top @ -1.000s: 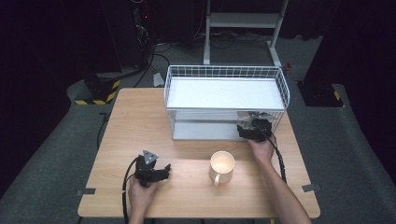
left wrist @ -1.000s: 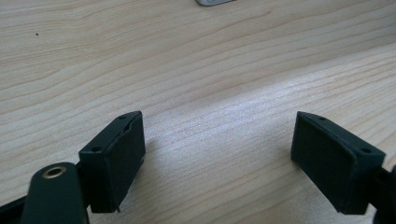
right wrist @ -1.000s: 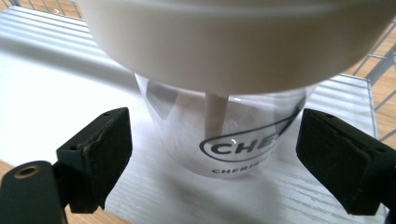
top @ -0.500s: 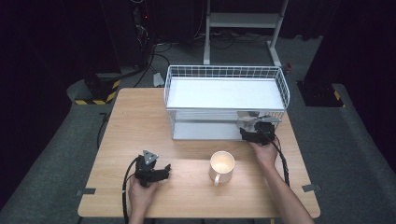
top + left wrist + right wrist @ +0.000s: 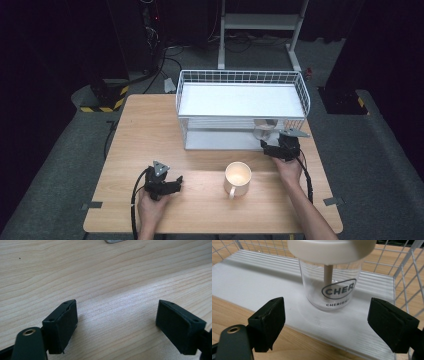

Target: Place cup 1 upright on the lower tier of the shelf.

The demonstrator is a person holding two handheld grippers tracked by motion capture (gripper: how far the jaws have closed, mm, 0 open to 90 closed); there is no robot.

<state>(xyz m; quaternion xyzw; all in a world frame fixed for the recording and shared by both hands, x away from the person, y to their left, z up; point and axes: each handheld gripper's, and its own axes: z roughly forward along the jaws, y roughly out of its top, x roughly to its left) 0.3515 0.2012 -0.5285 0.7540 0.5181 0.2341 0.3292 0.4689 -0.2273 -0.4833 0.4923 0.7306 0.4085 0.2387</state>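
From above, I see my right gripper (image 5: 270,148) at the front of the wire rack (image 5: 305,95), by a clear jar (image 5: 263,131) on its lower shelf. My left gripper (image 5: 172,184) rests on the table (image 5: 145,130), a mug (image 5: 237,176) between them.

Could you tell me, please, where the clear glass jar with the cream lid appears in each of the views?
High view: the clear glass jar stands on the lower shelf of the wire rack, right end, just beyond the right gripper.
Left gripper view: not in it.
Right gripper view: top centre, standing upright ahead of the open fingers.
Shared landmark: the rack's white lower shelf.
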